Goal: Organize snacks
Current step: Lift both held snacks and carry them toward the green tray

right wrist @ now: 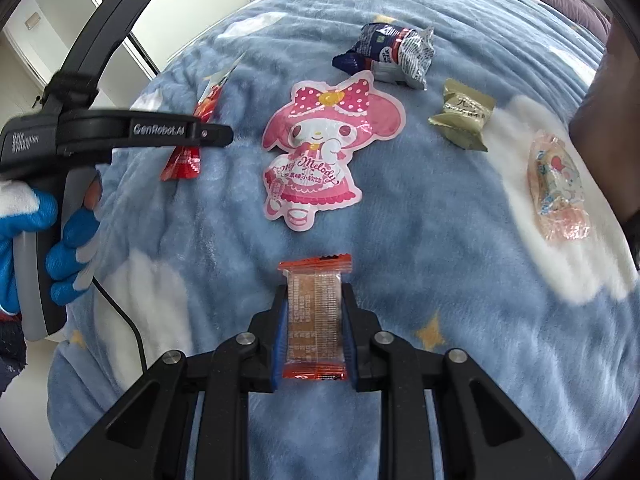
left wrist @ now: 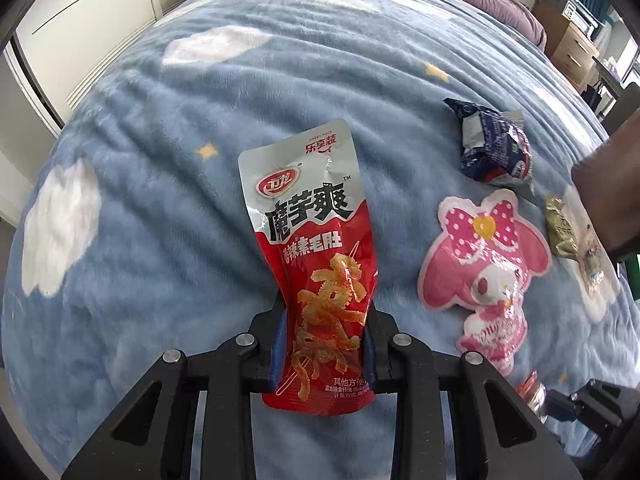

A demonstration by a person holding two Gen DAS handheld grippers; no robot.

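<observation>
1. Snacks: several packets lie spread on a blue blanket [right wrist: 400, 240] printed with white clouds and yellow stars; two more are held in grippers.
2. Red and silver pouch [left wrist: 312, 256]: stands up between the blue pads of the left gripper [left wrist: 325, 344], which press on its lower part from both sides; the pouch is pinched narrow at the pads. The jaws are drawn in to a small gap, filled by the pouch.
3. Left gripper, seen from the right wrist view [right wrist: 192, 132]: black body, held by a hand [right wrist: 60, 248] in a blue and white glove; the red pouch hangs beneath its tip.
4. Orange-edged flat packet [right wrist: 315, 320]: clamped between the pads of the right gripper [right wrist: 315, 320], printed back facing the camera. The jaws are nearly closed, with only the packet between them.
5. Pink rabbit-shaped pouch [right wrist: 320, 148]: flat on the blanket, apart from both grippers.
6. Dark blue wrapper [right wrist: 388, 56]: crumpled, just beyond the pink pouch.
7. Olive-gold wrapper [right wrist: 462, 120]: to the right of the pink pouch.
8. Clear pink-printed packet [right wrist: 558, 192]: on a white cloud patch at the far right.
</observation>
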